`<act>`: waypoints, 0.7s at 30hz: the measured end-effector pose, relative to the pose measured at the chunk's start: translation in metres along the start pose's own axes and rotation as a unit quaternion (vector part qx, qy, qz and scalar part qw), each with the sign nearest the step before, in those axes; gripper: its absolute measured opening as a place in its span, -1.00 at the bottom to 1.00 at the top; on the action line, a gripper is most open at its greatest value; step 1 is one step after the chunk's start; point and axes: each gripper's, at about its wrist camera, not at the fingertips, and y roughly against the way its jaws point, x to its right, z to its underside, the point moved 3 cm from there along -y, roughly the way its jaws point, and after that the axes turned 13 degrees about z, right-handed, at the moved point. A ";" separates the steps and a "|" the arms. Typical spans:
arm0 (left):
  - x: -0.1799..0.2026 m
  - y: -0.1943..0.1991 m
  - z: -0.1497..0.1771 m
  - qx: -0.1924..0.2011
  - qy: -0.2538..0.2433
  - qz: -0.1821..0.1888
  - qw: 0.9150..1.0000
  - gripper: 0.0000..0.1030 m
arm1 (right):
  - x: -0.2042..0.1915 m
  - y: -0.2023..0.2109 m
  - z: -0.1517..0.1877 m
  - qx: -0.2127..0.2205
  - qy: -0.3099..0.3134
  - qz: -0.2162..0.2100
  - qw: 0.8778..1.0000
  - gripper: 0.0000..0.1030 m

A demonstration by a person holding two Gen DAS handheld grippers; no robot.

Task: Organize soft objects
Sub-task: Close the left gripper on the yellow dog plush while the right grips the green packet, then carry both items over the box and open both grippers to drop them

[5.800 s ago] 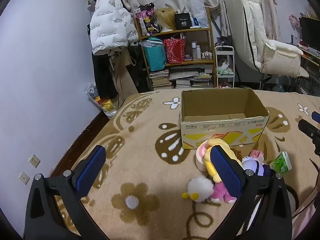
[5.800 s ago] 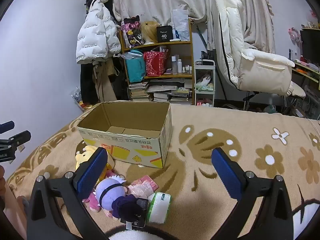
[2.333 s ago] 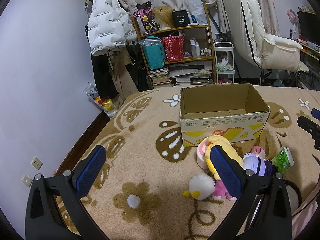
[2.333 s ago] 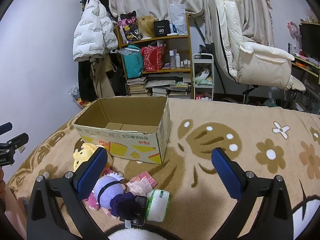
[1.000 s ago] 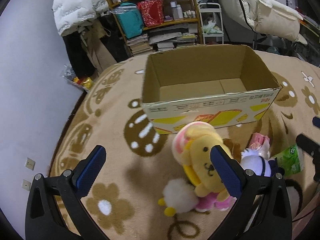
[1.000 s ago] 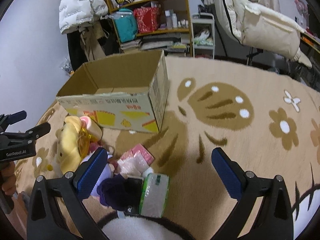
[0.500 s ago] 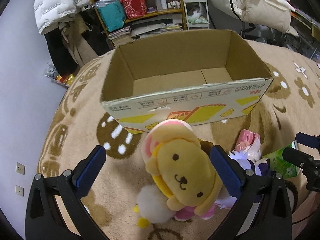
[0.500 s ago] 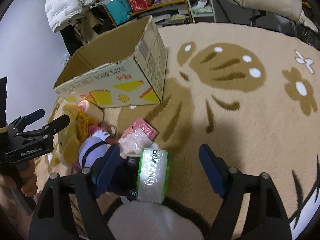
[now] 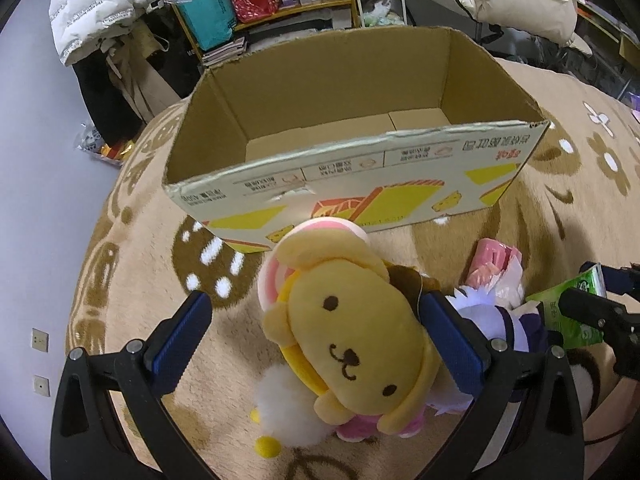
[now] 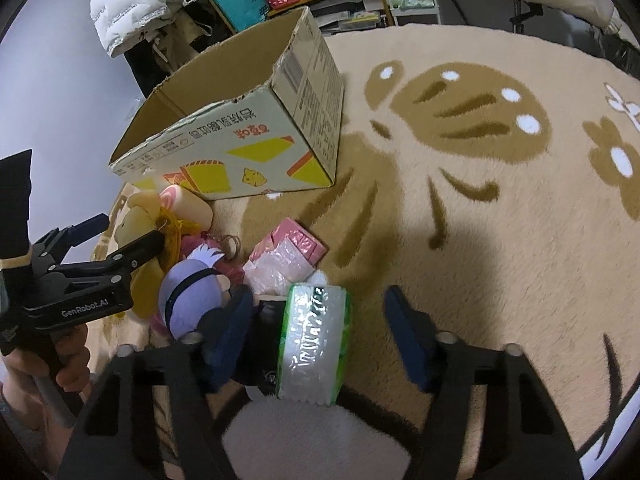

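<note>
Tan blanket (image 9: pixel 140 264) with brown flower and butterfly print carries an open cardboard box (image 9: pixel 360 176); in front of it lie yellow dog plush (image 9: pixel 356 344), purple-haired doll (image 10: pixel 192 292), pink packet (image 10: pixel 292 248), green tissue pack (image 10: pixel 316 340)

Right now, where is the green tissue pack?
In the right wrist view, the green tissue pack lies on the rug between the right gripper's open fingers, beside the purple doll.

Yellow plush dog (image 9: pixel 352 344) face-up beside a white fluffy chick toy (image 9: pixel 286 404) and a purple-haired plush doll (image 10: pixel 192 292). Green-wrapped tissue pack (image 10: pixel 316 340) and pink plastic packet (image 10: pixel 292 252) just beside. All lying near an open, empty cardboard box (image 9: pixel 360 184) standing upright.
</note>
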 end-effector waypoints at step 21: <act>-0.001 0.007 0.010 0.003 0.028 0.066 0.997 0.14 | -0.011 0.008 -0.001 0.028 0.025 0.009 0.999 -0.38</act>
